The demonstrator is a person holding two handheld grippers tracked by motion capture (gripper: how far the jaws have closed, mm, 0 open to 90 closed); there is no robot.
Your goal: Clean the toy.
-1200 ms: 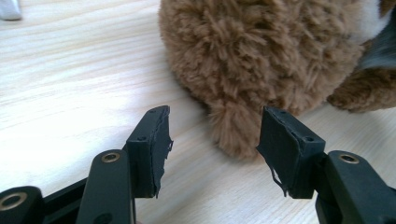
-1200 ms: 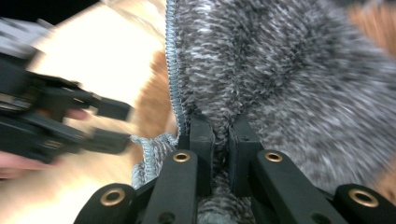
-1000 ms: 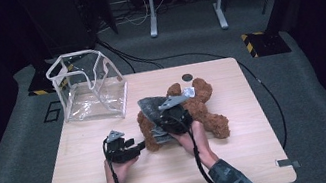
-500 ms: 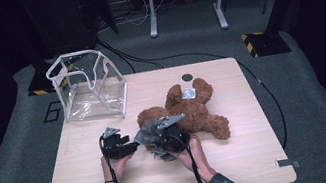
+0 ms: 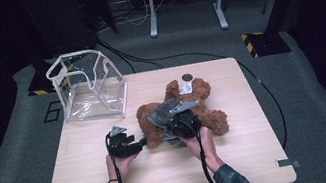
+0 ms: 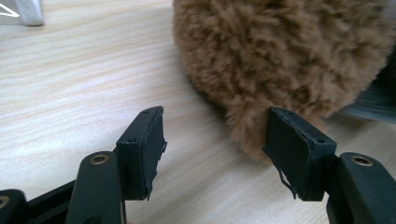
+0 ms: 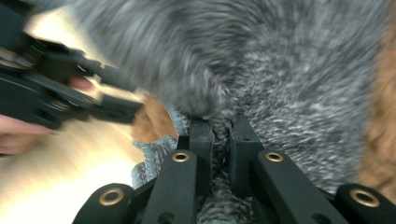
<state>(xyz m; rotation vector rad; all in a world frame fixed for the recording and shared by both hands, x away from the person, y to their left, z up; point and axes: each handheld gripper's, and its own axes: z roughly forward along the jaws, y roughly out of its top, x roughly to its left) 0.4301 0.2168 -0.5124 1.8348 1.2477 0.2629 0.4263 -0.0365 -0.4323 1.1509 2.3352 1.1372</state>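
two sets of tongs work near the middle of the tabletop [image 5: 244,158] in the high view: the left tongs [image 5: 142,142] lie low and level, tips just beside the near edge of the brown teddy bear [image 5: 205,114], while the right tongs [image 5: 168,121] sit over the bear's body with a grey knit garment [image 5: 161,114] bunched under them. the bear lies flat, head toward the far edge, where a small dark disc [image 5: 188,77] rests close to the rim. a clear bag [image 5: 92,91] with white trim stands open at the far left corner, well apart from both hands; the near strip and right side of the wood are bare. in the left gripper view the left tongs [image 6: 215,140] stand open, having just been opening, with only bare wood between the pads [image 6: 149,140] and brown fur [image 6: 280,60] brushing the right-hand one. in the right gripper view, partly blurred, the right tongs [image 7: 219,140] are clamped on a fold of the grey knit garment [image 7: 289,93], the other tongs blurred at upper left.
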